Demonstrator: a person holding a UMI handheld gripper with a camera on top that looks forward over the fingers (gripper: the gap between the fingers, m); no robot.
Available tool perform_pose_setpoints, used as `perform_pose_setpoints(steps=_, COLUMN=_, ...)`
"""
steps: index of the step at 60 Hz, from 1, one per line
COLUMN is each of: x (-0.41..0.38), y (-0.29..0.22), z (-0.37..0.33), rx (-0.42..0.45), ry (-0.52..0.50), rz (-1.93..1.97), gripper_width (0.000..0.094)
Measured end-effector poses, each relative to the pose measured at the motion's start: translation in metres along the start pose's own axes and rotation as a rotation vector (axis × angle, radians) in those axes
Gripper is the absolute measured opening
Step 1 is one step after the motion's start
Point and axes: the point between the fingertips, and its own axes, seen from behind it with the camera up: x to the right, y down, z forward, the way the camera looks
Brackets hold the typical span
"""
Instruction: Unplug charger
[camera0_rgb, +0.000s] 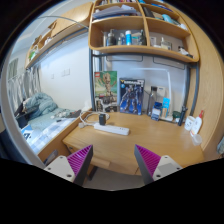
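Purple pads (82, 158) are facing each other across a wide gap, so the gripper (113, 163) is standing spread and holding nothing above the wooden desk (130, 140). Beyond the fingers, the white power strip (112, 128) is lying with a dark charger (101, 118) seemingly plugged in. Approaching squarely and pinching the plug body, not the cable, looks wisest.

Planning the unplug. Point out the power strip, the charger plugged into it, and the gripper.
power strip (115, 129): gripper view, middle of its white body on the desk.
charger (102, 119): gripper view, its dark body atop the strip.
gripper (113, 160): gripper view, midway between the open jaws.
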Motion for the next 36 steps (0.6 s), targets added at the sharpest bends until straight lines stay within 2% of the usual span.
perform_pose_setpoints(steps=7, x=-0.013, y=0.032, z=0.041, rx=-0.080, ry=-0.008, rz=-0.004, gripper_width=0.0844)
perform_pose_setpoints(steps=8, x=-0.016, y=0.037, z=0.031, rx=-0.091, ry=-0.018, rz=-0.003, gripper_width=0.0844)
perform_pose_setpoints(steps=16, x=-0.042, y=0.055, z=0.111, rx=-0.138, ry=-0.043, rz=-0.017, gripper_width=0.0851)
perform_pose_setpoints(steps=24, x=-0.061, y=0.042, z=0.195, rx=-0.151, ry=-0.027, rz=-0.011, gripper_width=0.0855)
perform_pose_setpoints(steps=36, x=-0.064, y=0.009, z=0.317, rx=-0.140, ry=0.065, rz=0.026, gripper_width=0.0857)
